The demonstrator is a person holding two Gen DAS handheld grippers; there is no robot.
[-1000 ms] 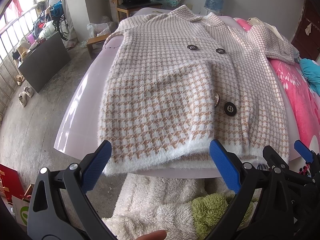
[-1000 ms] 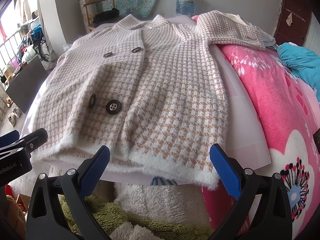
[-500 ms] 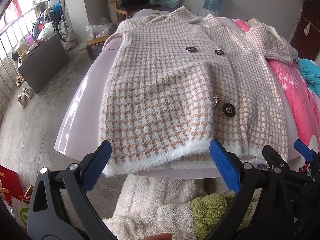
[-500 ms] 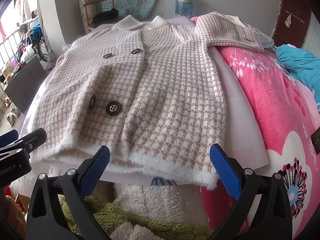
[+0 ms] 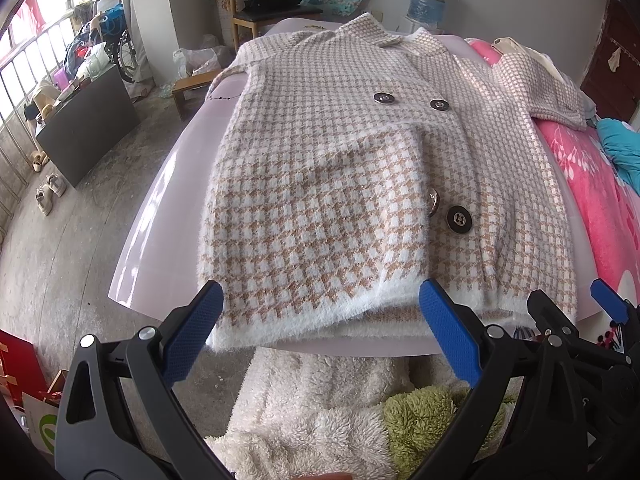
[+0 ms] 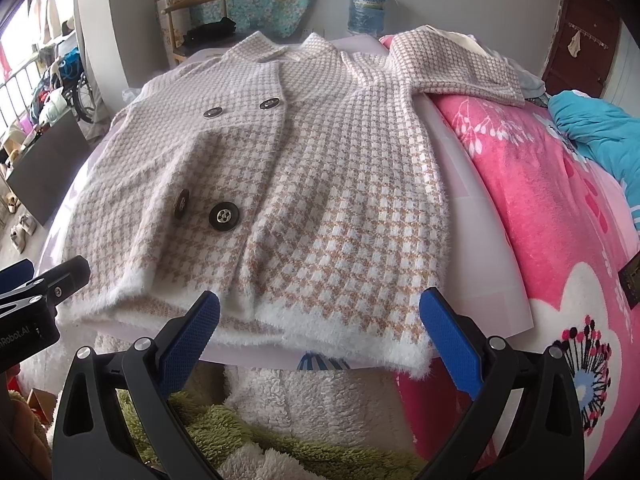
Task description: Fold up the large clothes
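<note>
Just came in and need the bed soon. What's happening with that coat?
A person holds a tool in each hand over the near hem of a checked coat spread flat on a pale board on the bed. Both the left tool and the right tool are open and hold nothing. One sleeve lies out to the right over the pink blanket. The coat is not yet folded.

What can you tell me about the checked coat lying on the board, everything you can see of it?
The coat is a fuzzy knit in tan-and-white houndstooth with a white fluffy hem. It lies front-up and spread flat on a pale board, collar at the far end, hem overhanging the near edge. Four dark round buttons show in two pairs; one faces up. One sleeve stretches onto the pink blanket. Both grippers' jaws stand open near the hem, holding nothing.
</note>
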